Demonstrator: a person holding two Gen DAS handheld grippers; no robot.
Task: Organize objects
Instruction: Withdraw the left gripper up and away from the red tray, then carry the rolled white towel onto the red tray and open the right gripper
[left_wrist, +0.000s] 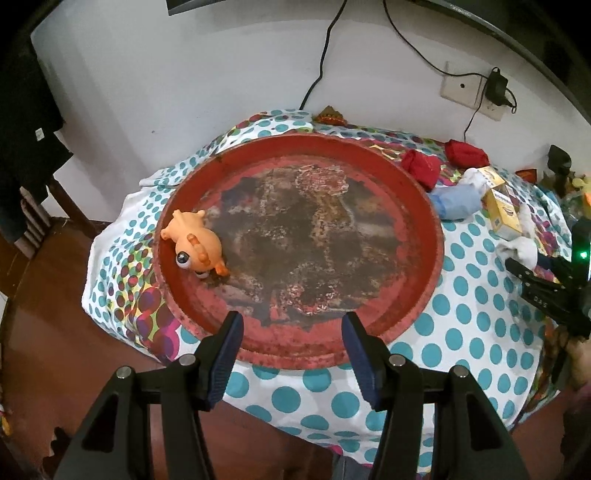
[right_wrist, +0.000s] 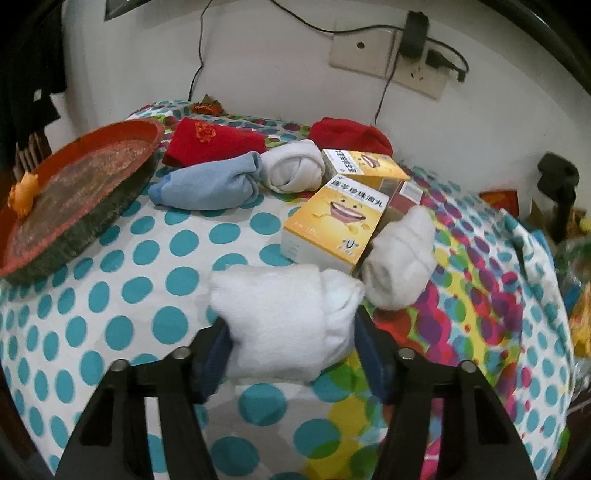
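Observation:
My right gripper (right_wrist: 291, 339) is shut on a rolled white sock (right_wrist: 284, 321) over the dotted tablecloth (right_wrist: 129, 295); its pads press on both sides of the sock. A second white sock (right_wrist: 400, 266) lies just behind, against a yellow box (right_wrist: 332, 225). My left gripper (left_wrist: 291, 332) stands open with nothing between its fingers, over the near rim of the worn red round tray (left_wrist: 295, 356). An orange toy animal (left_wrist: 195, 243) lies in the tray at its left side. The right gripper (left_wrist: 543, 280) shows at the far right of the left wrist view.
Behind the held sock lie a blue sock (right_wrist: 210, 184), another white sock (right_wrist: 291, 166), two red socks (right_wrist: 210, 142) (right_wrist: 351, 138) and a second yellow box (right_wrist: 364, 166). The wall with a socket and charger (right_wrist: 413, 33) is close behind. The table edge drops to a wooden floor (left_wrist: 44, 314).

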